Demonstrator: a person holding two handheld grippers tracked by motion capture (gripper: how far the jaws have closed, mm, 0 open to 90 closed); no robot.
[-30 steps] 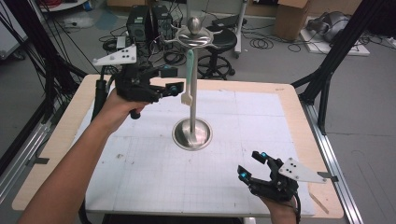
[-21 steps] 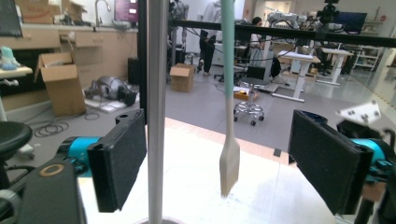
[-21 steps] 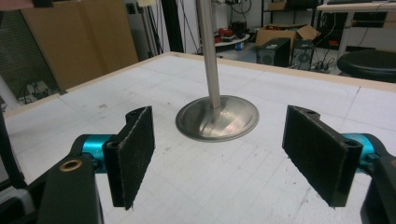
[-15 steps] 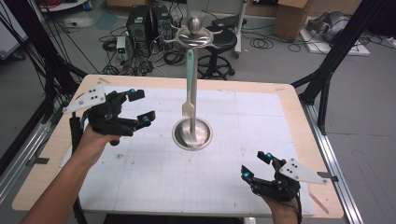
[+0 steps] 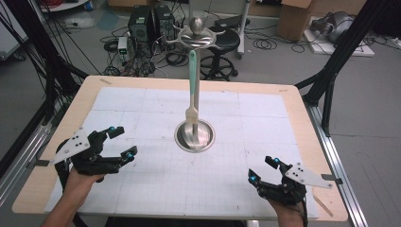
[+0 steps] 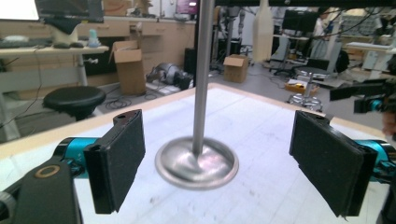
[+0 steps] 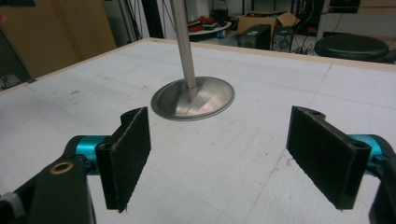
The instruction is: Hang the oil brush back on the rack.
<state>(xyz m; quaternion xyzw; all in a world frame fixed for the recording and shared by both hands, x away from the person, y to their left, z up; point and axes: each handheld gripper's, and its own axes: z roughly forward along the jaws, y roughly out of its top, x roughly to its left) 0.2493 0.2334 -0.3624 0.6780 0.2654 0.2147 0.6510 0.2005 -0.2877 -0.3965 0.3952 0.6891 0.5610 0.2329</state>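
A metal stand (image 5: 194,136) with a round base and a tall pole stands at the middle of the white mat. A mint-handled fork (image 5: 193,90) hangs from its hooked top beside the pole. My left gripper (image 5: 124,141) is held open over the mat's near left, well left of the stand. My right gripper (image 5: 261,169) is open at the near right. Nothing lies between either pair of pads. The left gripper view looks between its open pads (image 6: 119,163) at the stand base (image 6: 196,163). Ahead of the open pads (image 7: 126,154) in the right gripper view is the base (image 7: 192,99).
The table's wooden rim (image 5: 293,101) frames the white gridded mat (image 5: 156,179). Black frame posts (image 5: 331,71) rise at the back corners. A stool (image 5: 220,45), computer cases and cables crowd the floor behind the table.
My left gripper has drawn back from beside the stand's pole to the near left of the table, still open. The right gripper has hardly moved.
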